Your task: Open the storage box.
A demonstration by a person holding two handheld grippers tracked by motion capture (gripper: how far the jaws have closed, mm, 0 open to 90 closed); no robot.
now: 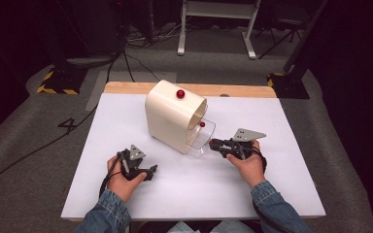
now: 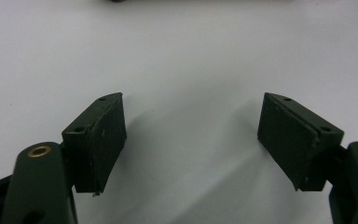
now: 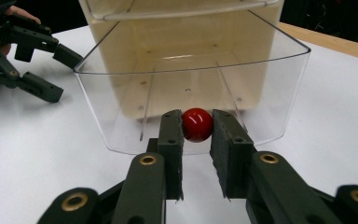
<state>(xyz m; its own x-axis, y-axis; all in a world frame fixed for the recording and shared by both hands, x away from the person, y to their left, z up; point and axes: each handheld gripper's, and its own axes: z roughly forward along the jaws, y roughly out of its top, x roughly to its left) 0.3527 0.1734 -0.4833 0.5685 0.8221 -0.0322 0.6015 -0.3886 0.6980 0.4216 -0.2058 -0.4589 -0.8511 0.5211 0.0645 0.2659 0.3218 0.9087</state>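
Right tongs (image 3: 197,140) pinch the red knob (image 3: 197,124) at the drawer's edge; left tongs (image 2: 191,135) released over bare table (image 2: 191,56).

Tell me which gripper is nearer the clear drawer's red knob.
Right. The right gripper has its jaws around the red knob; the left gripper rests on the table, well apart.

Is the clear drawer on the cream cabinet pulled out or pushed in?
Pulled out: the clear drawer juts from the cream cabinet, the right gripper clamped on its red knob.

A dark lab or recording studio; grey carpet (image 1: 39,126), hazard-taped stand bases (image 1: 58,82) at ten and two o'clock, trailing cables (image 1: 136,63), white worktable (image 1: 272,126)
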